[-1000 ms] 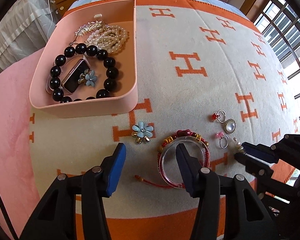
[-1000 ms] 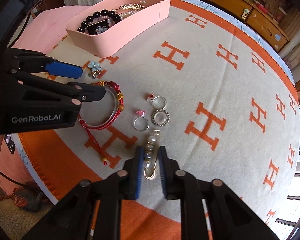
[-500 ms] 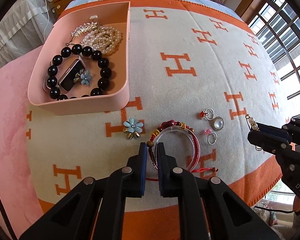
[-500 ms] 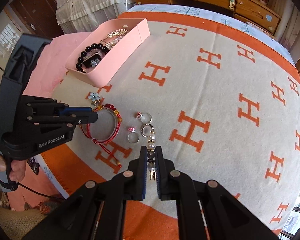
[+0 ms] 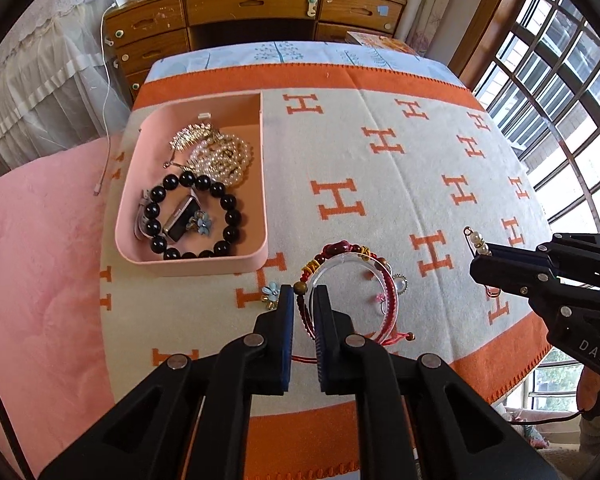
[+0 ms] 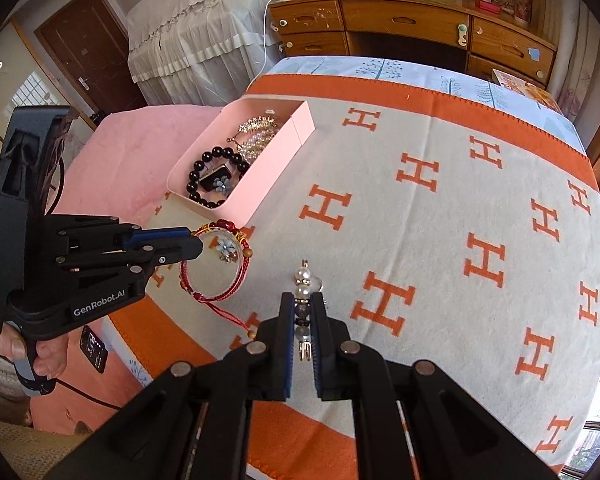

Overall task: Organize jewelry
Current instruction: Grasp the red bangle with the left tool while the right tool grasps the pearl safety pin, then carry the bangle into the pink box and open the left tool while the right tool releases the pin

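Left gripper [image 5: 302, 305] clamps bangle-and-red-cord bracelet [image 5: 350, 294] by its rim, right gripper [image 6: 303, 322] pinches pearl pin [image 6: 303, 292] lengthwise, both lifted, likely for pink tray [image 5: 262, 184]

Tray [image 5: 260, 184] on blanket [image 5: 380, 200], ahead-left of left gripper [image 5: 303, 308]; bead bracelet [image 5: 228, 216], pearls [image 5: 224, 156], watch [image 5: 180, 222] inside it. Bangle bundle [image 5: 352, 292] between the left jaws, flower charm [image 5: 270, 292] just left. Pearl pin [image 6: 303, 304] in right gripper [image 6: 303, 312], far right of left gripper.
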The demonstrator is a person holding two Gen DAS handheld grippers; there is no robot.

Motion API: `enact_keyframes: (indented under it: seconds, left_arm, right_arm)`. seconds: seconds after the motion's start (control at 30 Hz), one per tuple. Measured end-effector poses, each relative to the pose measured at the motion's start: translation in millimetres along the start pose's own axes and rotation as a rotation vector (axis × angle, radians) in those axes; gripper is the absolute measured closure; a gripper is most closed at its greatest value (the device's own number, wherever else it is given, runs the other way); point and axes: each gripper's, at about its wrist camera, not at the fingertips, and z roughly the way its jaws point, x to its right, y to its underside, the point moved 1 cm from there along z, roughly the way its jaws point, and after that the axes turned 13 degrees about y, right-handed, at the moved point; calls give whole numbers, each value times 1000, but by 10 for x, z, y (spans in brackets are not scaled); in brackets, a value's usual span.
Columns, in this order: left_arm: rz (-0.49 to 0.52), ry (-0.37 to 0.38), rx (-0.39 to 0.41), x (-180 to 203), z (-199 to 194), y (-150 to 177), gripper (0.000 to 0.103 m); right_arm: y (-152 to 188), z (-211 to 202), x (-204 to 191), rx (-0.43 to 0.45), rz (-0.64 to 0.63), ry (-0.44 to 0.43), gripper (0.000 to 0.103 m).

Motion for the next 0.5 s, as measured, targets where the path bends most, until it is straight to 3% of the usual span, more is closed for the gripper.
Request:
enact_keyframes:
  seconds: [0.5]
  left_arm:
    - [39,-122,159,-104,-674,-343,96]
  right_arm:
    - [-631,-569,-299,157,-5,-86,96]
